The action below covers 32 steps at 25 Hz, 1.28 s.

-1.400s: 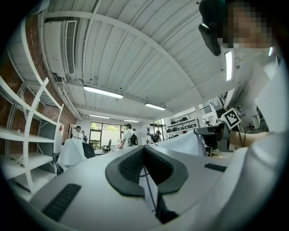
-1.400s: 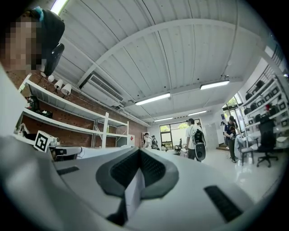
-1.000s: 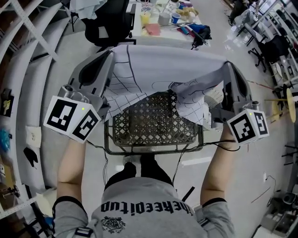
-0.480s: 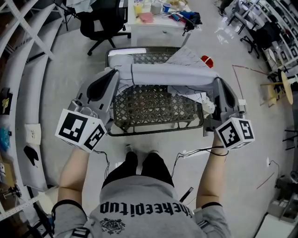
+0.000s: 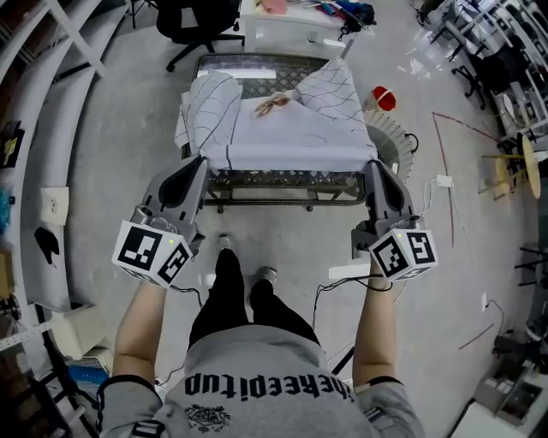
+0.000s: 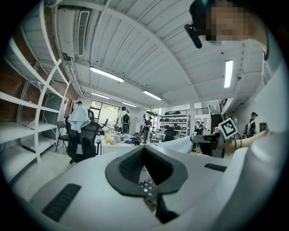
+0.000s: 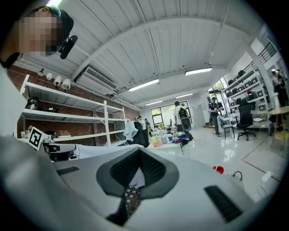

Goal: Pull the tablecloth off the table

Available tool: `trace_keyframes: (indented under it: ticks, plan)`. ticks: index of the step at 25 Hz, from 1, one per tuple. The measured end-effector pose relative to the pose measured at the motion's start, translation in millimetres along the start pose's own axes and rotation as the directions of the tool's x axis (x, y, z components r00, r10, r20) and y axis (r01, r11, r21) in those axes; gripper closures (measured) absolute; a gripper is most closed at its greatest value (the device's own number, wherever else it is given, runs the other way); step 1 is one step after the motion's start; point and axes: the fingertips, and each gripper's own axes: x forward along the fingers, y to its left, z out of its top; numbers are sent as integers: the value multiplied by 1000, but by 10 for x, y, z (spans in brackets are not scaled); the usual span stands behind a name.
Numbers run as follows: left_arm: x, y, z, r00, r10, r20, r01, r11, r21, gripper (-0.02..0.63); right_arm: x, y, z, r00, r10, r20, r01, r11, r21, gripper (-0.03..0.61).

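A pale grey tablecloth (image 5: 282, 128) with thin dark lines lies over the black mesh table (image 5: 282, 181), its far part creased into folds. Its near edge runs straight between my two grippers. My left gripper (image 5: 200, 164) is shut on the near left corner, and my right gripper (image 5: 373, 167) is shut on the near right corner. In the left gripper view the pads (image 6: 135, 164) meet with a sliver of white cloth between them, and the tablecloth (image 6: 180, 145) stretches off to the right. The right gripper view shows the same, with its pads (image 7: 151, 169) closed on cloth. A small brownish thing (image 5: 272, 104) lies on the cloth.
Behind the table stand a cluttered white desk (image 5: 291, 13) and a black office chair (image 5: 193, 17). A red object (image 5: 384, 98) and a white wire object (image 5: 390, 141) sit on the floor at the right, with cables. White shelving (image 5: 51, 128) runs along the left.
Both grippers have come down and back toward me. The cloth, held up and stretched between them before, now lies over the mesh top. The table looks farther away.
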Motion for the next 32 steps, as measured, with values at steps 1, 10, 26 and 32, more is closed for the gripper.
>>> trace_keyframes:
  ticks: [1,10,26,32]
  plan:
    - [-52,-33,-101,1000,9,-10,-9,1000,-9,601,-54,5,-95,1000,7,-11,-7,1000,4,568]
    - [-391,-205,-976,988,66,-139,-69,997,-22,601,-389,27,-987,992,15,-125,-8,998,59,568]
    - [-542,-301,-2037,927,69,-368,-82,996,-20,600,-573,-72,-1873,961,23,-276,25,986,167,513]
    - [-608,-295,-1845,948,56,-313,-71,997,-38,600,-552,-98,-1735,966,28,-258,11,989,149,502]
